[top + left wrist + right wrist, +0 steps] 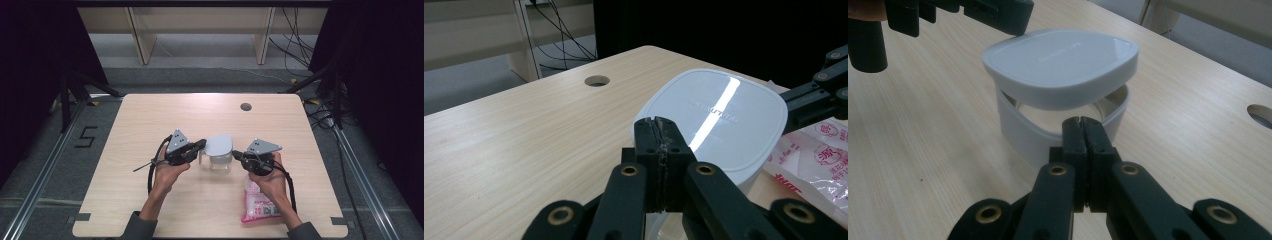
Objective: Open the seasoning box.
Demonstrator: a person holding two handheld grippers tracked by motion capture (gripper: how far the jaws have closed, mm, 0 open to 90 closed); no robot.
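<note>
High view: container (218,159) sits mid-table between both grippers, lid (219,145) raised off it on the left gripper (198,146) side. Pink bag (257,202) lies under the right forearm.

Left gripper view: jaws pressed together at the lid's near edge; whether they pinch it, cannot tell.

Right gripper view: right gripper (1082,125) jaws together at the container wall, lid tilted above, gap toward this gripper.

Wooden table (150,120) with lidded container (219,152), pink packet (257,202)
</note>
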